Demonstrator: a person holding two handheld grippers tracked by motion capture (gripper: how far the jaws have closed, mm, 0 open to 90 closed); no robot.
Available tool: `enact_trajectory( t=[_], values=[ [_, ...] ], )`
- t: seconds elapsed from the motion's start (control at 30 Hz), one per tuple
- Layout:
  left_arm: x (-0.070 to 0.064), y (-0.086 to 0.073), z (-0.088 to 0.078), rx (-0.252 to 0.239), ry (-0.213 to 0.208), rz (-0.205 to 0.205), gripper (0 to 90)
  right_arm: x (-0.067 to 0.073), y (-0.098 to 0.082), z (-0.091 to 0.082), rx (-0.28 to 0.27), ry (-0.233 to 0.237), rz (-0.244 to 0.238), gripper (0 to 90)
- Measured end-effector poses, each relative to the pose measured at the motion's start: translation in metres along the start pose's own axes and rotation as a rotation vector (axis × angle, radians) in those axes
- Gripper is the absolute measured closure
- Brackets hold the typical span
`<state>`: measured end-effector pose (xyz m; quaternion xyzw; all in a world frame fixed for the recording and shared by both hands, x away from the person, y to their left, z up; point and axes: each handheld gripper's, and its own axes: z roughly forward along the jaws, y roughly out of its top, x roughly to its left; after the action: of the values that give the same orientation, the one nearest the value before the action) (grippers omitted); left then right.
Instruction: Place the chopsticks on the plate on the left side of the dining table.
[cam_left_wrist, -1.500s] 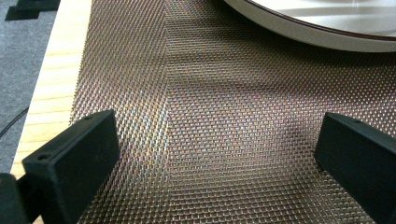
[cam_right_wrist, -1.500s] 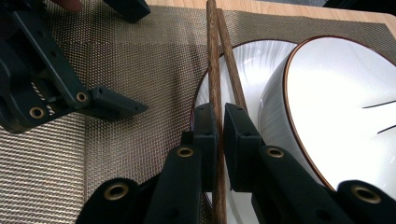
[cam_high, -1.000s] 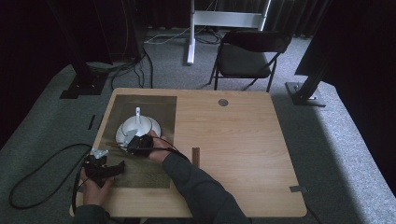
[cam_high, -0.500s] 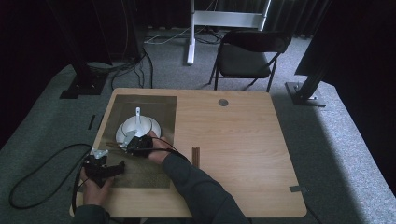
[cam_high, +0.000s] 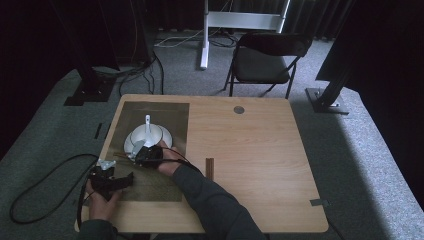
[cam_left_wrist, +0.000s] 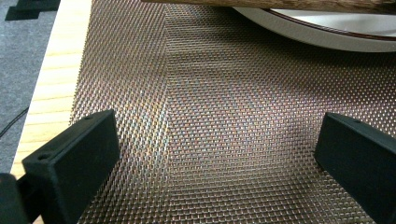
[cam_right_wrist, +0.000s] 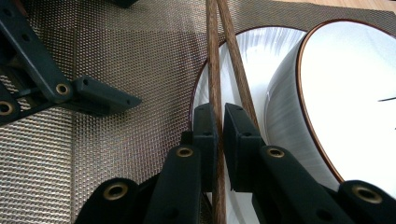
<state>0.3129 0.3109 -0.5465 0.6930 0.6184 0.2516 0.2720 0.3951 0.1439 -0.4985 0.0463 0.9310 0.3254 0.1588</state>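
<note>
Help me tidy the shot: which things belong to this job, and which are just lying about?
In use: chopsticks clamped in the right gripper; plate; bowl; placemat; open left gripper.
Lying about: small wooden strip; folding chair.

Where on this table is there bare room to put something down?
The table's whole right half is bare wood, apart from a small dark strip beside the woven mat. The mat is crowded: plate, bowl, chopsticks and both grippers.
</note>
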Motion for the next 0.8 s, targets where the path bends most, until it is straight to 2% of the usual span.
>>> enact_trajectory(
  t=[0.4,0.6,0.8],
  values=[
    [0.0000,0.0000,0.0000,0.000,0.000,0.000,0.2,0.0000,-0.0011,0.0011,0.004,-0.009,0.002,82.1],
    [0.0000,0.0000,0.0000,0.000,0.000,0.000,0.2,-0.0001,-0.0025,0.0007,0.004,-0.018,0.012,77.9],
    [0.0000,0.0000,0.0000,0.000,0.000,0.000,0.2,-0.0016,-0.0046,-0.0004,0.000,-0.023,0.017,69.9]
  ],
)
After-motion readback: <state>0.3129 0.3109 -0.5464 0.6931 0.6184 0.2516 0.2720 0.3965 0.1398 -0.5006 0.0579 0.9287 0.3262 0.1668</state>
